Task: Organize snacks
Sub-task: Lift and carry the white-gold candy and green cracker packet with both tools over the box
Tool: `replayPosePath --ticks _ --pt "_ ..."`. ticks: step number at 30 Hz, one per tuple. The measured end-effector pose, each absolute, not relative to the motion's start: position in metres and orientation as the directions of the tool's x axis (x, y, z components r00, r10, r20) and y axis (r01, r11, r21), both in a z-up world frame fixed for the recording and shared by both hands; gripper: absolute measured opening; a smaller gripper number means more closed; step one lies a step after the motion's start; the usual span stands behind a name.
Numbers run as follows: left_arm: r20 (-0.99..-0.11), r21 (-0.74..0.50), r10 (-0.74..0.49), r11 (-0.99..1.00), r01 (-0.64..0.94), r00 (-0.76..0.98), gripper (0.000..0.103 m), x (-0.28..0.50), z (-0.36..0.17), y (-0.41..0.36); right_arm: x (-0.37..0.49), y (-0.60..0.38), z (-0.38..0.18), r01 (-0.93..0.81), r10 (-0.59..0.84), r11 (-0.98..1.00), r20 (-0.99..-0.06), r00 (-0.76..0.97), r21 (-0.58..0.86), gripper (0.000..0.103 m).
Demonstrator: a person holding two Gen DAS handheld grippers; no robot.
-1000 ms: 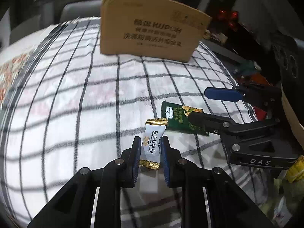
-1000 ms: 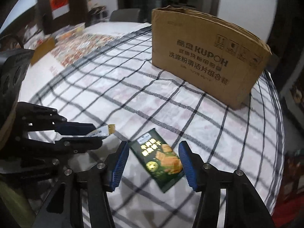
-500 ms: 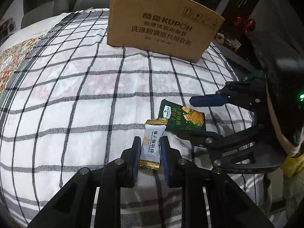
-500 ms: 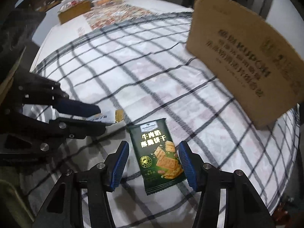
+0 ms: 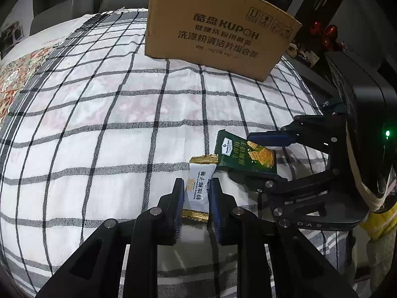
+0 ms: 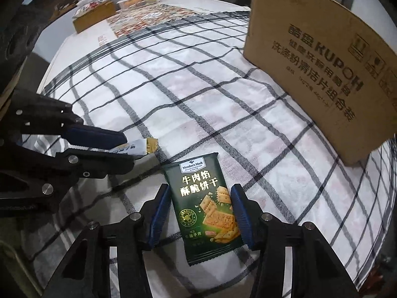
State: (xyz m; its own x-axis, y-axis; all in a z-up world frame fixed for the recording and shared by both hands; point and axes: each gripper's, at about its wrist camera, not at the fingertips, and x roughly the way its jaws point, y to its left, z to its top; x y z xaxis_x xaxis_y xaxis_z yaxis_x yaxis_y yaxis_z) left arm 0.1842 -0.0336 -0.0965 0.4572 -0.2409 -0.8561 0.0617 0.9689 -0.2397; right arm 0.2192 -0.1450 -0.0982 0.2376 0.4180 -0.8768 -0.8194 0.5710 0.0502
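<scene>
A white candy with gold ends (image 5: 198, 176) lies on the checked cloth (image 5: 99, 124), and my left gripper (image 5: 196, 183) is shut on its two long sides. Just to its right lies a dark green biscuit packet (image 6: 206, 213), one end angled up. My right gripper (image 6: 199, 191) straddles the packet; its jaws are closing and the blue pads (image 6: 161, 206) meet both long edges. The right wrist view shows the left gripper (image 6: 127, 150) from the side with the candy (image 6: 139, 146) sticking out of it. In the left wrist view the right gripper (image 5: 242, 155) spans the packet (image 5: 248, 154).
A tall brown cardboard box (image 5: 218, 32) stands at the far side of the cloth, its opening hidden. A patterned runner (image 6: 153, 17), a foil tray (image 6: 139, 0) and a small cardboard box (image 6: 94, 17) lie further along the table. The cloth's right edge (image 6: 382, 198) falls away close by.
My right gripper has dropped lower over the green packet, rolled, and narrowed until its pads reach the packet's edges. The left gripper has kept its hold on the candy almost in place.
</scene>
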Motion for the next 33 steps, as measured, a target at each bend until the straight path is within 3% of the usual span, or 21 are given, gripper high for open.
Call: replayPosePath --ticks 18,33 --pt "-0.811 -0.209 -0.236 0.971 0.112 0.536 0.021 0.186 -0.071 -0.030 0.215 -0.180 -0.059 -0.573 0.460 0.802 -0.785 0.416 0.166 0.050" --pt "-0.736 -0.154 -0.226 0.974 0.168 0.638 0.021 0.211 -0.031 -0.028 0.219 -0.192 -0.019 -0.451 0.454 0.868 -0.700 0.551 0.208 0.050"
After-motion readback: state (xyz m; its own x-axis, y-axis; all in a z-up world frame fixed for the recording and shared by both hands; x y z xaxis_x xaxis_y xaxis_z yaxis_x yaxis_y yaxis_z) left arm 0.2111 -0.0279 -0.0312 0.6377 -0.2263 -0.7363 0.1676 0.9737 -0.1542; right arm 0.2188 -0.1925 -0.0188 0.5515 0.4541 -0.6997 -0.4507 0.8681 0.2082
